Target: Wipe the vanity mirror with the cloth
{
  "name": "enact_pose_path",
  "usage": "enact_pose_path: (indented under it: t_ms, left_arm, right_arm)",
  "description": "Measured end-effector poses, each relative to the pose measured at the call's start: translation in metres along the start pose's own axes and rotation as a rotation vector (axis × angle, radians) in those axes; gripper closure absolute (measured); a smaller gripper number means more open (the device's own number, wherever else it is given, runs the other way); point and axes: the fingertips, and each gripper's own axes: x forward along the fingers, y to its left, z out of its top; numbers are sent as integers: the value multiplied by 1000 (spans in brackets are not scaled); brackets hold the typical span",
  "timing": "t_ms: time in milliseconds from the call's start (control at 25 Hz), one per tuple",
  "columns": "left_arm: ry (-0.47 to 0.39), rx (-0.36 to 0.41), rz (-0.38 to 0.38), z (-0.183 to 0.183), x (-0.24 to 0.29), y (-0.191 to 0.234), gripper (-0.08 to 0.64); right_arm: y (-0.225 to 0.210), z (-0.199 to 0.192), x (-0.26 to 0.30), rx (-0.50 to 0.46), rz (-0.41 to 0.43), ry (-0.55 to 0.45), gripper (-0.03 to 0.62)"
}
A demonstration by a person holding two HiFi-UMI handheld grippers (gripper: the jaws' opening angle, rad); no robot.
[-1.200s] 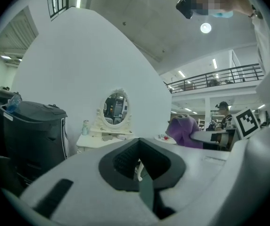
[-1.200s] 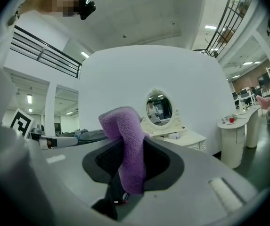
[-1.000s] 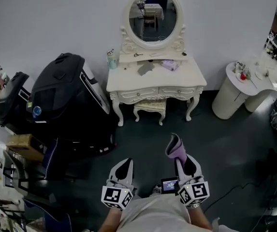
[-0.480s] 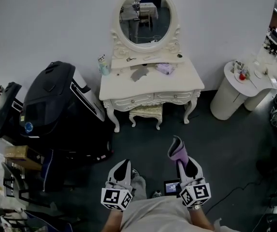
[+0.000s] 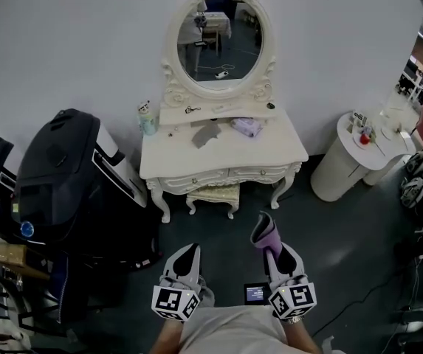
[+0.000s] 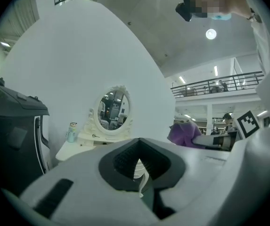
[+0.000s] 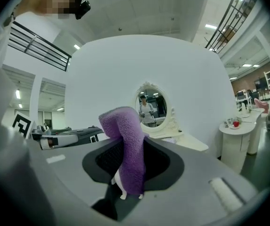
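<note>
The oval vanity mirror point(image 5: 222, 41) in its ornate white frame stands on a white vanity table point(image 5: 285, 153) against the far wall, well ahead of both grippers. It also shows small in the left gripper view as the mirror point(image 6: 113, 108) and in the right gripper view as the mirror point(image 7: 150, 108). My right gripper point(image 5: 270, 248) point(image 7: 127, 173) is shut on a purple cloth point(image 5: 265, 229) point(image 7: 127, 145) that stands up from its jaws. My left gripper point(image 5: 190, 249) point(image 6: 138, 166) is held low beside it, jaws together with nothing between them.
A stool point(image 5: 211, 195) sits under the table. On the tabletop lie a grey rag point(image 5: 205, 133), a pale purple item point(image 5: 246, 126) and a bottle point(image 5: 148, 118). A bulky black machine point(image 5: 63, 175) stands at left, a round white side table point(image 5: 351, 153) at right. Dark floor lies between.
The vanity has shifted left and lower in the head view and looks nearer. Both grippers keep the same pose, with the cloth still in the right one.
</note>
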Motion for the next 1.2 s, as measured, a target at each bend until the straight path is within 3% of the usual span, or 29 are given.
enact_pose_path:
  t_ms: [200,520,920,1200]
  left_arm:
    - [1,1,-48,18,44,45,557]
    - [31,19,-124,30,88,95,557]
    - [80,-2,-79,23,108,144,557]
    - [80,3,-29,28,144,163,557]
  right_arm:
    - [5,16,56,-10,-37,-20,472]
    - [12,9,113,26,-112,-6,472]
    - [20,7,171,27,-90,11,472]
    - [-9,7,214,55,-84,27,472]
